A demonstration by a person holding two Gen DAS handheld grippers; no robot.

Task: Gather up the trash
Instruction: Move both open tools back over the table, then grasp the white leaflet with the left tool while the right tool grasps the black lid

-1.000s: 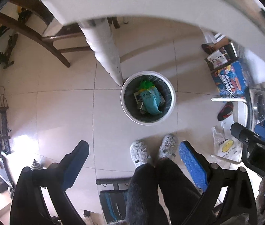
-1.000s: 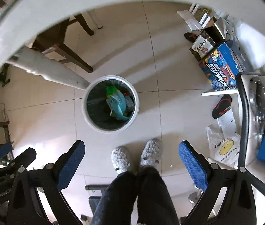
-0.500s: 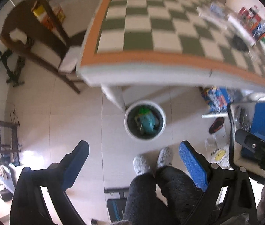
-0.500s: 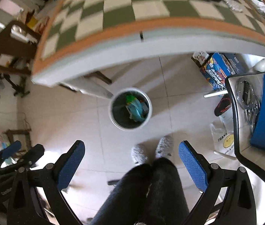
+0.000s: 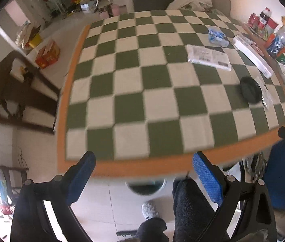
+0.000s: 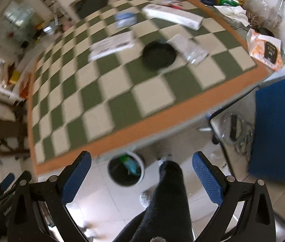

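Trash (image 5: pixel 208 57) lies scattered on the checkered table (image 5: pixel 142 109); we hold both grippers (image 5: pixel 144 173) (image 6: pixel 142 171) spread and empty above its edge, ready to pick, bin (image 6: pixel 125 169) below.

So I'm sitting at the table (image 5: pixel 102 167), my legs (image 6: pixel 168 197) running under its near edge. The trash bin (image 6: pixel 125 170) stands on the floor just left of my legs, half tucked under that edge, with a few bits of trash in it. Up on the table, toward the right, a round lid (image 6: pixel 159 55) lies on one corner of a clear wrapper (image 6: pixel 190 49); a flat packet (image 6: pixel 112 45) sits left of it, a long box (image 6: pixel 172 17) behind. Chair (image 5: pixel 11 92) off to the left.
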